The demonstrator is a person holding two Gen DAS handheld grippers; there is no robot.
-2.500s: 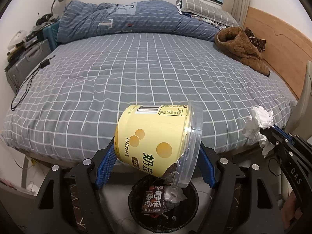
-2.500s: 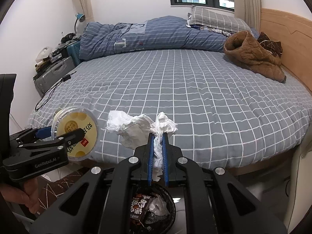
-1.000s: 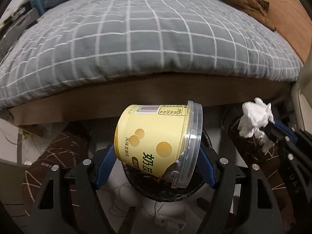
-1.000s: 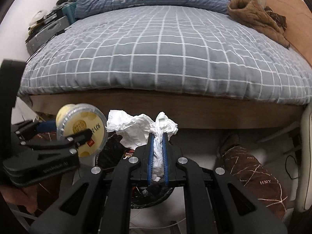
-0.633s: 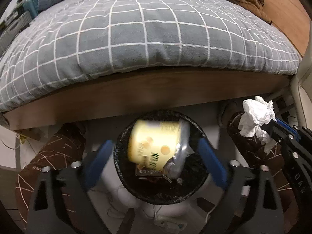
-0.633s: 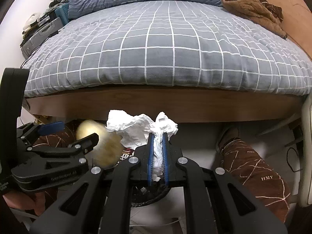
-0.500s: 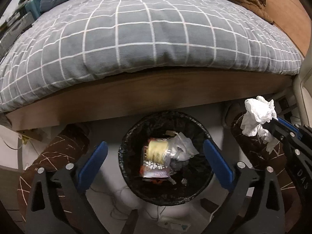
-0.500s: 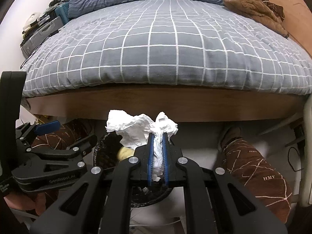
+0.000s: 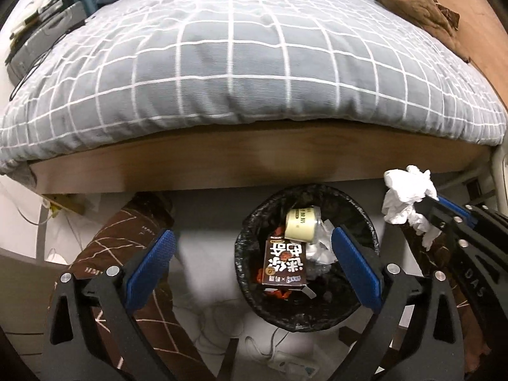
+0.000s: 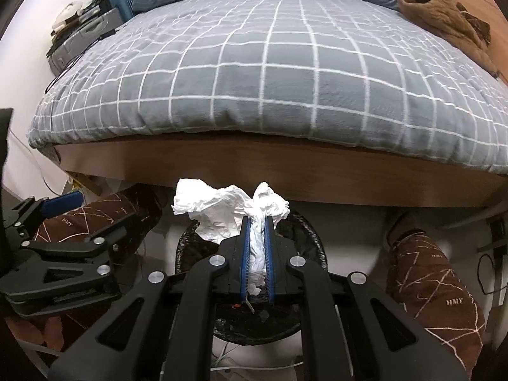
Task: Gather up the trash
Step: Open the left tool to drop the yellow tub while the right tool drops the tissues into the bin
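A: What surrounds the trash bin (image 9: 246,250)?

B: It stands on the floor just below the wooden bed frame (image 9: 197,162), which runs across at twelve o'clock under the checked grey duvet (image 9: 241,60). A brown jacket (image 9: 416,9) lies on the bed at one o'clock. The person's legs in brown patterned trousers (image 9: 127,231) flank the bin, one at nine o'clock, the other at three.

A: And the tools?

B: The left tool (image 9: 250,268) hangs over the floor and bin with its blue pads spread wide and nothing between them. The right tool (image 10: 256,254) is pressed together, pinching a crumpled white tissue (image 10: 222,209) above the bin.

A: Where is the trash?

B: A yellow tub (image 9: 300,223) lies on its side inside the bin, touching a dark snack box (image 9: 285,262) and some white paper.

A: Anything hard to make out?

B: From the right wrist view, the tool and tissue cover most of the bin's inside. White cables (image 9: 273,346) trail on the floor at six o'clock, partly cut off by the tool's frame. Clutter at ten o'clock beside the bed is too small to name.
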